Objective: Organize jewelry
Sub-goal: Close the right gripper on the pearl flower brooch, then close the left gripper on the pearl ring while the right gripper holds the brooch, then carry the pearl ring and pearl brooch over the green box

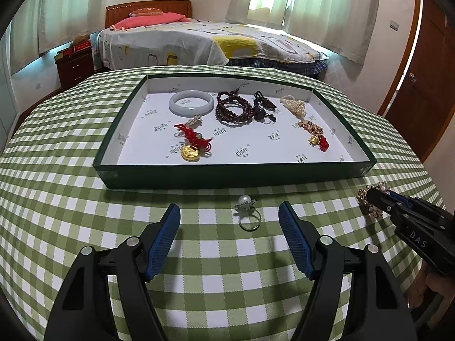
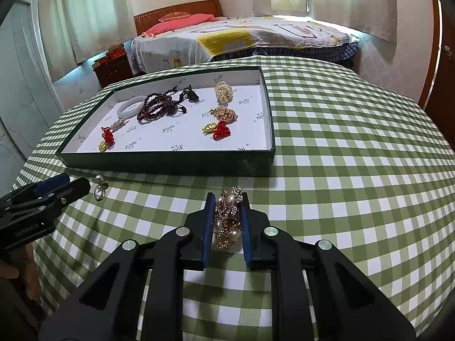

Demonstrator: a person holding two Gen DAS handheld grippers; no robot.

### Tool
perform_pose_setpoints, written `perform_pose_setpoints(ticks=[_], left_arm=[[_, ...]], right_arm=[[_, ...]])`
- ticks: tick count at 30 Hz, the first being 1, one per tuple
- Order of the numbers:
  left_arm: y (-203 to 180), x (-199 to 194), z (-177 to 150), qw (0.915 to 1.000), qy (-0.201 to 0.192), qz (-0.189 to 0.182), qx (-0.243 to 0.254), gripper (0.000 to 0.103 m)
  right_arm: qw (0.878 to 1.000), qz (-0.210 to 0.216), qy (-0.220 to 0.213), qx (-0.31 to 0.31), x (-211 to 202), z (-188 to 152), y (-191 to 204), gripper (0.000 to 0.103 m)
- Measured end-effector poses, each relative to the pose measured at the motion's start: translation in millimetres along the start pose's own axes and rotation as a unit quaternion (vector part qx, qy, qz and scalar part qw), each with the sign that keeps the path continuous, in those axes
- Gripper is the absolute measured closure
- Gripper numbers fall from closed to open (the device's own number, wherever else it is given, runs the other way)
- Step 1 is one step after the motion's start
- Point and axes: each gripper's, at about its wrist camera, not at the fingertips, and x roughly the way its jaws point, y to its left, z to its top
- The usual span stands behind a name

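A dark green tray (image 1: 227,174) with a white lining holds a white bangle (image 1: 191,101), dark red beads (image 1: 233,108), a pearl piece (image 1: 294,103) and red-and-gold charms (image 1: 193,142). A pearl ring (image 1: 246,213) lies on the checked cloth in front of the tray, between the open jaws of my left gripper (image 1: 229,213). My right gripper (image 2: 227,199) is shut on a gold brooch with pearls (image 2: 227,218) on the cloth, right of the ring. The tray (image 2: 170,164) and ring (image 2: 99,187) show in the right wrist view too.
The table wears a green-and-white checked cloth (image 1: 199,270). A bed (image 1: 199,39) stands behind it, a bedside cabinet (image 1: 75,66) at left, a wooden door (image 1: 426,79) at right. My left gripper (image 2: 65,187) shows at the left edge of the right wrist view.
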Motion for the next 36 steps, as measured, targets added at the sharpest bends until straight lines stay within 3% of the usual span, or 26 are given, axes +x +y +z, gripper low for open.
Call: perform_pose_setpoints(ticks=[7,12,16,21,36], left_arm=[[-6,12,6,1.0,0.003,0.003,0.007,0.035],[-7,21,8,0.9998,0.017,-0.003,0.008,0.057],[-6,23,6,0.9997,0.02,-0.007,0.007,0.064],[-5,23,6,0.9996,0.022,-0.011,0.01,0.083],[-7,8,6,0.9994,0.012,-0.03,0.011,0.083]], right_arm=[[1.0,0.007,0.004,0.005,0,-1,-1,0.086],[1.0,0.01,0.005,0.007,2,-1,-1,0.086],[1.0,0.013,0.007,0.01,3,-1,-1,0.086],[1.0,0.014,0.008,0.009,5,-1,-1,0.086],[1.0,0.022,-0.011,0.005,-9,2,7,0.086]])
